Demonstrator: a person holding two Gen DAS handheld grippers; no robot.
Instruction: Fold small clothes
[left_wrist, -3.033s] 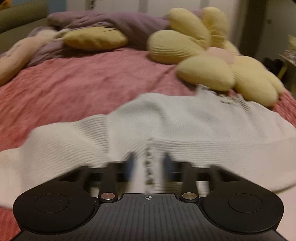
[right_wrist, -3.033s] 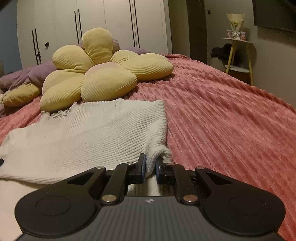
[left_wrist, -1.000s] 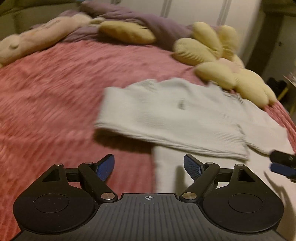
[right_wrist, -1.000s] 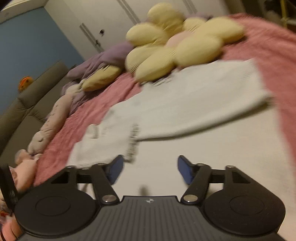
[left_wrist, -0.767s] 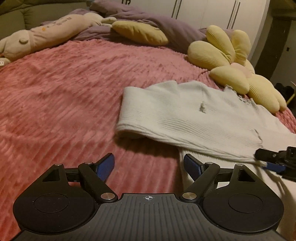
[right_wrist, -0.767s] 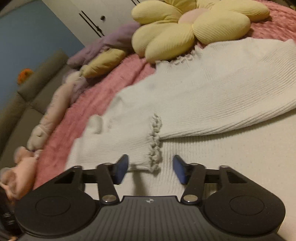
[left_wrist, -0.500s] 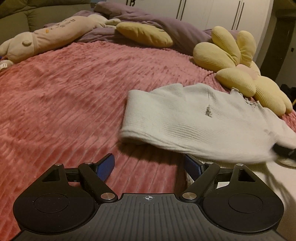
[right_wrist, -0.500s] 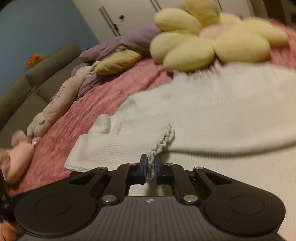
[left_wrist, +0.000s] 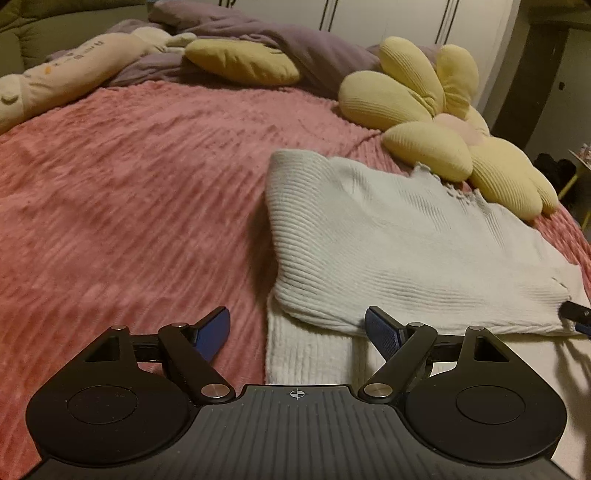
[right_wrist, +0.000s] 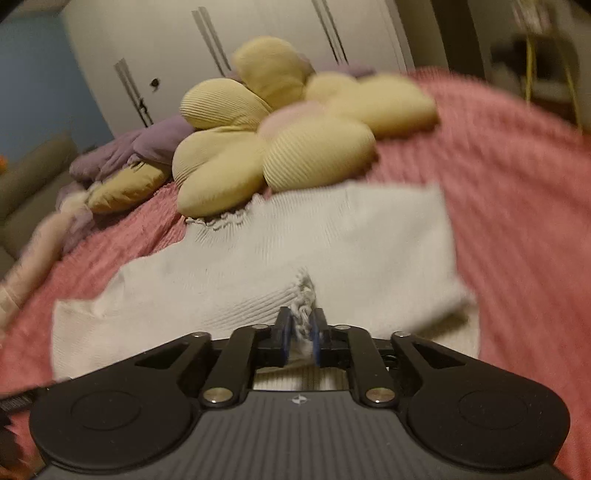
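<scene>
2 grippers work over the pink ribbed bed cover (left_wrist: 129, 206). Mid-frame lies the white ribbed knit top (left_wrist: 388, 251), partly folded. Left gripper (left_wrist: 297, 332) hangs released; right gripper (right_wrist: 300, 332), opening, has the frilled cuff (right_wrist: 304, 295) between its fingers. Lay that sleeve flat before letting go.

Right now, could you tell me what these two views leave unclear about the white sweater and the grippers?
- Left wrist view: right gripper cut off by the frame edge.
- Right wrist view: motion blur smears the white sweater; its frilled cuff hides the pads as the jaws open.
- Sweater's near hem: behind the left gripper.
</scene>
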